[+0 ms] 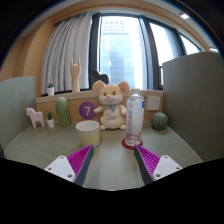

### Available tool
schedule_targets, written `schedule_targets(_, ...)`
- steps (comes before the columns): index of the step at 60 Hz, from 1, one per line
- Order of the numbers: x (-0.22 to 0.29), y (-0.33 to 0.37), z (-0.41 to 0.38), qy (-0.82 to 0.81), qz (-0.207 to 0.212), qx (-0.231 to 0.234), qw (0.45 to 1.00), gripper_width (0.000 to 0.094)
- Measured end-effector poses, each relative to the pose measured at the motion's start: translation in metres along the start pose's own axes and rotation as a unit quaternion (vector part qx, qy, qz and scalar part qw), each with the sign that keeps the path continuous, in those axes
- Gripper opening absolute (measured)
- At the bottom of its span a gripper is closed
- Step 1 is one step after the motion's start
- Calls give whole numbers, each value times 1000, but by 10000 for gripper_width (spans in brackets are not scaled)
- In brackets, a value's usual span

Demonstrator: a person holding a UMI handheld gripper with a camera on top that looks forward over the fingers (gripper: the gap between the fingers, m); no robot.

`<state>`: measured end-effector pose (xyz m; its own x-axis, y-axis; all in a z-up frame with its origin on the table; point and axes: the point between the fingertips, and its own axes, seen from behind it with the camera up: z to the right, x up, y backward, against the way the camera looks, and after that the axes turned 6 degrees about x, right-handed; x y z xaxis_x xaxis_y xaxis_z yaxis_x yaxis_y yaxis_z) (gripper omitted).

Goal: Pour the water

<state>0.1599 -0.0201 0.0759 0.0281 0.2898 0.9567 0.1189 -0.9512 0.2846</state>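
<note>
— Progress is looking close to nil, I am judging. The water bottle (134, 120) is standing upright on the table (40, 150), cap on as far as I can tell, and the pale cup (88, 132) is sitting just to its left, apart from it. Nothing is tilting, nothing is being lifted.

— So the whole pour is remaining?

— It is seeming so: reaching, gripping the bottle, carrying it over the cup, tipping it. Whether the cup is holding any water I cannot tell.

— And the gripper (110, 163)?

— Its two fingers are spreading wide apart, the pads (78, 160) facing each other across bare table, and they are holding nothing and touching nothing. The bottle is standing ahead of them, nearer the right-hand finger, on a small red coaster-like disc (131, 142); the cup is standing ahead of the left-hand one.

— Anything crowding it?

— A plush mouse (108, 105) is sitting right behind both, a green cactus figure (63, 110) and a small white llama figure (36, 118) off to the left, and a green ball-shaped thing (159, 121) to the right of the bottle.
</note>
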Motion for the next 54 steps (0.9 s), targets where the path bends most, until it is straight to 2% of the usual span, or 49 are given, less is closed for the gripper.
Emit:
schedule_targets(8, -3, 38, -58, 7, -7, 35, 999, 842)
schedule_targets(24, 43, 110, -135, 13, 22, 74, 997, 857)
schedule_targets(37, 77, 148, -144, 25, 49, 77, 996, 855)
schedule_targets(54, 83, 172, -134, 29, 62, 67, 995, 850)
